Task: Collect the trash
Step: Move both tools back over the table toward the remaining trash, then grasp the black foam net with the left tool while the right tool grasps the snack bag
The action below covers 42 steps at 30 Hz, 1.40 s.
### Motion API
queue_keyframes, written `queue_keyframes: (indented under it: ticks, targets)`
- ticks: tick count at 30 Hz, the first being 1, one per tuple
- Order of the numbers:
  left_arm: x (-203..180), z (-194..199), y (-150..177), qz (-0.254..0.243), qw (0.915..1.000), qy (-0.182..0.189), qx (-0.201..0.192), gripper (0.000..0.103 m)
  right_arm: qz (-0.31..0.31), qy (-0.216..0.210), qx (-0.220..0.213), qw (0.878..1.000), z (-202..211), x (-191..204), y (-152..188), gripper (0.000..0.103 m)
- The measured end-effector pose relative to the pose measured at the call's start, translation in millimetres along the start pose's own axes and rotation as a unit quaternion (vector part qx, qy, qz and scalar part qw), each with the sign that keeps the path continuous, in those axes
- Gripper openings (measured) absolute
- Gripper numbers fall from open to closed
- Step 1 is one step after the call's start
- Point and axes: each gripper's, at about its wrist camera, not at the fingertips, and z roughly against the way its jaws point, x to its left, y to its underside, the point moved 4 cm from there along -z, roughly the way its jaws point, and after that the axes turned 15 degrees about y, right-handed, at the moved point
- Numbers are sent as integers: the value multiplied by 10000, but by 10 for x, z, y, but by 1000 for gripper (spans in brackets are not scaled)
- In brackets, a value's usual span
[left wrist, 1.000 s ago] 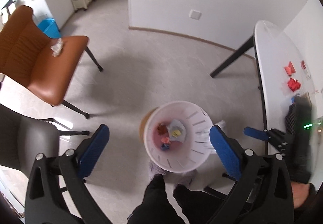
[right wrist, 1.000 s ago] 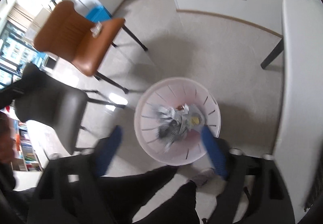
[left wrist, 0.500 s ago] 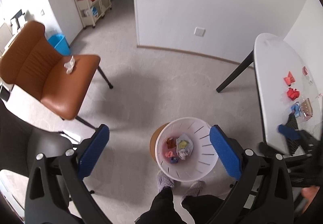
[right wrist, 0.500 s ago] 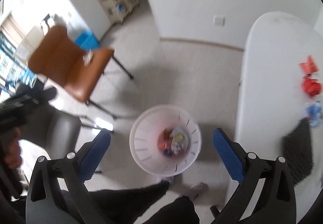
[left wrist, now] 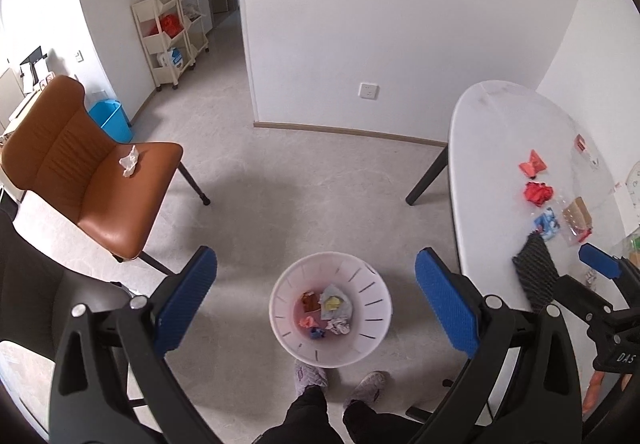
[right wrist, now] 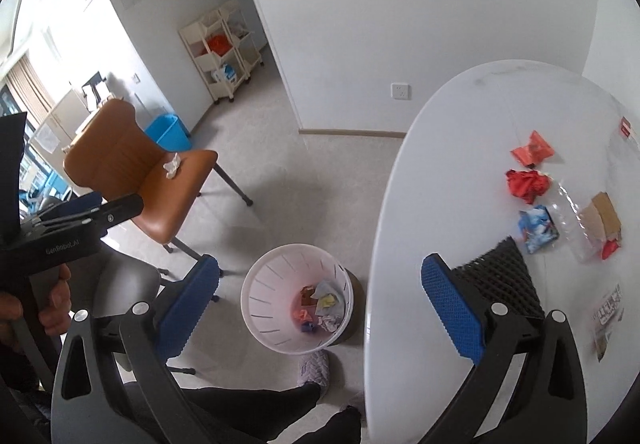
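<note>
Several scraps left outside the bin, and easily missed

Several pieces of trash are seen on the white table (right wrist: 460,148) at the right of the right wrist view: a black mesh sheet (right wrist: 500,280) nearest the right gripper (right wrist: 320,304), then a blue wrapper (right wrist: 538,228), a crumpled red wad (right wrist: 526,184), a red packet (right wrist: 532,152) and a clear bag (right wrist: 576,220). One white tissue (left wrist: 129,161) lies on the brown chair (left wrist: 104,204) at mid left, and could be overlooked. The white bin (left wrist: 330,310), low centre on the floor, already holds scraps. Both grippers are held spread with nothing between the jaws; the right one's have just been opening. The left gripper (left wrist: 316,308) hangs over the bin. The flimsy bag and wad could slip from the pads, or be pushed off the table edge.
</note>
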Motion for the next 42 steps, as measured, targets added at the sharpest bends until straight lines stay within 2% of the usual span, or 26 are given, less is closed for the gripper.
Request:
queue_keyframes:
  ticks: [6,11,18,21,25,28,35,37,39,42]
  targets:
    - [-475,-50,112,-324,9993,115,150,95,-316,42,-124,9994,146,-476,236,100]
    - [-923,-231,181,-599,9968,363,374,95,-685,349,71,9970,151,-1060,547,100]
    - [-1705,-626,293,-1126,9880,751,738,95,-1303,774,249,9881,160,-1858,915,100]
    - [-1971,-821,348,-1178,9847,923,897,95,-1535,867,242,9840,147,-2151,999,100]
    - [-2242,-1143,421,-1040,9814,1099,1180,95,-1676,864,234,9818,87,-2405,1053,100]
    - [-2410,-1448,472,-761,9798,1178,1429,95,-1679,888,239,9815,-6,-2582,1060,100]
    - [-2599,-2075,634,267,9792,924,1784,95,-1729,894,257,9805,-175,-2970,1077,100]
    - [-2651,-2193,680,435,9790,791,1828,91,-1756,881,267,9802,-201,-3054,1091,100]
    - [-2695,-2263,717,506,9784,705,1874,81,-1783,871,254,9798,-222,-3142,1105,100]
    - [-2731,-2335,788,589,9777,514,1950,76,-1819,896,234,9789,-241,-3259,1124,100]
